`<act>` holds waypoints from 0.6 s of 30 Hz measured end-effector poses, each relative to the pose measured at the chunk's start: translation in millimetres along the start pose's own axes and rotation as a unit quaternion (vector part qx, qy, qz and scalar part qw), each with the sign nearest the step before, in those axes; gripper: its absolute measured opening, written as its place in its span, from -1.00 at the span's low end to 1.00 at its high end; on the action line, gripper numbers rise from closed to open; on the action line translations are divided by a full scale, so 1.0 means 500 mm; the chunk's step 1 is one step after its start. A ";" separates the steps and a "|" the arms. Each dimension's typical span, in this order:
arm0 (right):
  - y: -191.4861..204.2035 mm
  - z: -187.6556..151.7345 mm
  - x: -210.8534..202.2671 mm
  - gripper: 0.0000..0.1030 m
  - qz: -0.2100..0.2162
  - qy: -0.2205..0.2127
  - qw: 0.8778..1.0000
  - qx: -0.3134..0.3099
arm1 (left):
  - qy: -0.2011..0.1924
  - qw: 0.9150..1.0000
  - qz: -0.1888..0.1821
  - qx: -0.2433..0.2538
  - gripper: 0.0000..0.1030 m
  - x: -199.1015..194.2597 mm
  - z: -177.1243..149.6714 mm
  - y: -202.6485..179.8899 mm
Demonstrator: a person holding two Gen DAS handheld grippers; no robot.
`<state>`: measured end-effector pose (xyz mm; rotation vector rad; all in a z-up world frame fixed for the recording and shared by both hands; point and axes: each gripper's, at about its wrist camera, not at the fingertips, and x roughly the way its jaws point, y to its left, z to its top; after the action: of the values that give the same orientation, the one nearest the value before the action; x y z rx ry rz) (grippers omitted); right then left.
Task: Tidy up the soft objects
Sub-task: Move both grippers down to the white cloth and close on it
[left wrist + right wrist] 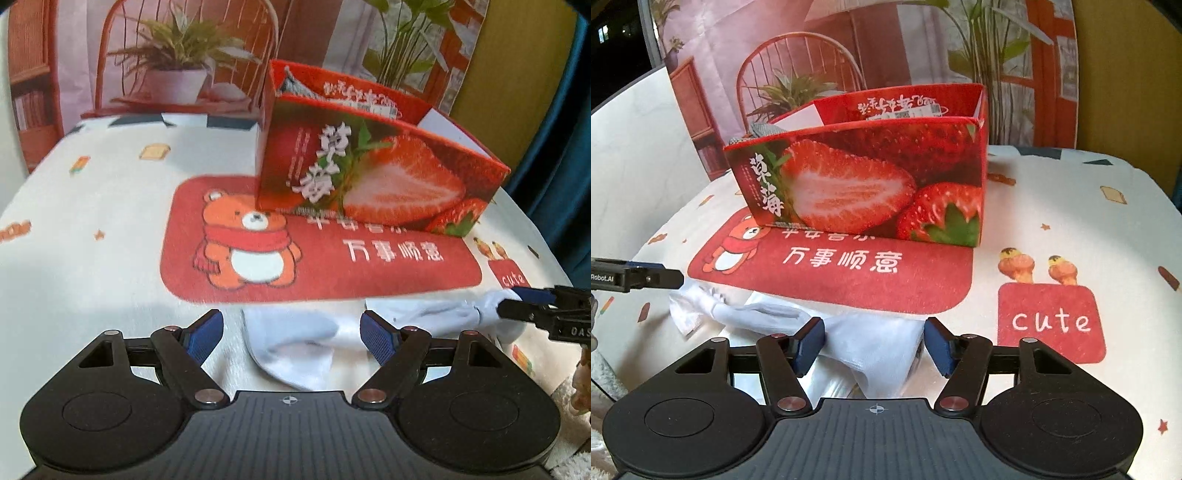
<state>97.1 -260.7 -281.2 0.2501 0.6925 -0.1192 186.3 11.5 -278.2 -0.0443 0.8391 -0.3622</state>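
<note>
A pale blue-white sock [295,347] lies flat on the tablecloth near its front edge. My left gripper [293,338] is open, its blue pads [205,338] either side of the sock's wider end and clear of the cloth. My right gripper [874,345] is also open and straddles the sock [871,354], with a small gap left at its right pad. In the left wrist view the right gripper [524,302] sits at the sock's bunched narrow end. The left gripper [665,275] shows at the left edge of the right wrist view. Behind stands a red strawberry-printed box [369,177] [868,184], open-topped.
Grey fabric [291,86] pokes up inside the box. The white tablecloth [92,240] carries a red bear panel [314,266] under the box and a red "cute" patch [1051,321]. A printed backdrop [849,44] of chair and plants hangs behind, with a teal curtain [561,147] at the right.
</note>
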 end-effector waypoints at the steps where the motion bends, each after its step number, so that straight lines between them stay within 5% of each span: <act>1: 0.001 -0.001 0.003 0.03 0.000 0.002 1.000 0.000 | 0.004 1.000 0.000 0.004 0.61 0.003 -0.004 -0.003; 18: -0.011 -0.018 0.025 -0.08 -0.003 0.013 1.000 0.021 | 0.028 1.000 -0.003 0.009 0.38 0.035 -0.025 -0.008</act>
<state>100.3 -263.9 -296.9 0.2909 0.7173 -0.1367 186.6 3.2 -298.5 -0.0194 0.8917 -0.3778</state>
